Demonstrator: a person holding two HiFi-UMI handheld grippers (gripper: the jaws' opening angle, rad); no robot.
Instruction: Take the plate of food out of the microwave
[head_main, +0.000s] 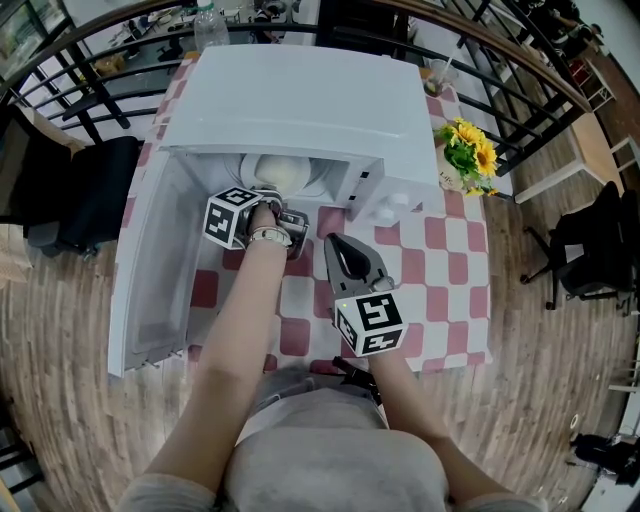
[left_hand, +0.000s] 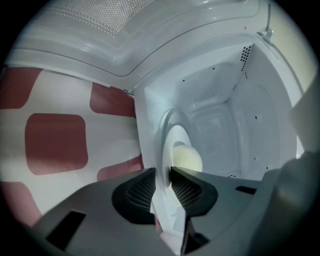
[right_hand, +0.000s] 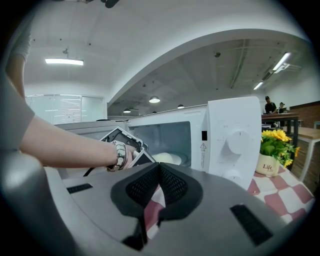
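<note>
— Where's the plate (left_hand: 176, 137)?
— Inside the microwave (head_main: 300, 95), flat on its floor near the front of the cavity. The door (head_main: 150, 270) hangs wide open on the left.
— What's on it?
— One pale, rounded lump of food (left_hand: 189, 159), about mid-plate. It could be a bun or dough, I can't say which. I see nothing else in the cavity.
— And the grab?
— The left gripper (left_hand: 162, 172) reaches in with its jaws nearly together on the near rim. There's a pad on each face, both touching. It's a pinch on the plate's edge.
— Good spot?
— The only one on offer, I'd say. The plate is white, glossy and stiff, so probably ceramic. It won't flex, but it looks slick under the pads and would break if dropped. Held by one edge, the far side will want to sag, and that round lump could roll. I'd keep it level and bring it out low.
— Heavy?
— Moderate, I'd guess. The food looks light.
— Right gripper (right_hand: 159, 170)?
— It's out front over the checked cloth (head_main: 440, 250), with its jaws together and nothing in them. It's free to support the plate's other side.
— Anything to bump?
— There's a pot of yellow flowers (head_main: 470, 150) to the right of the microwave, well apart from the opening.
</note>
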